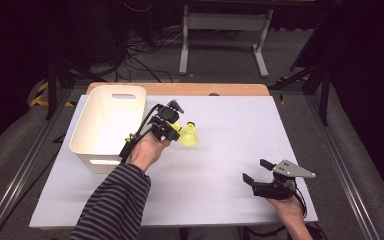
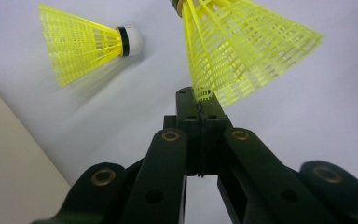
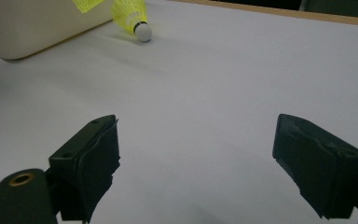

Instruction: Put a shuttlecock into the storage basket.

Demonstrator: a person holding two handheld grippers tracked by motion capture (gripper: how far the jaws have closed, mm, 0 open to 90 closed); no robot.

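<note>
Pinching the mesh skirt of a yellow shuttlecock (image 2: pixel 242 51) between fully closed jaws, the left gripper (image 1: pixel 172 131) sits left of centre in the high view, just right of the white plastic bin (image 1: pixel 107 125). In the left gripper view the held shuttlecock fans out toward the upper right, its skirt edge caught at the jaw tips. A second yellow shuttlecock (image 2: pixel 86 44) lies on the white table top (image 1: pixel 230 130) at the upper left of that view, its white cork tip pointing right. At the lower right of the high view, the right gripper (image 1: pixel 256 170) rests low over the table, jaws spread wide apart with nothing between them.
</note>
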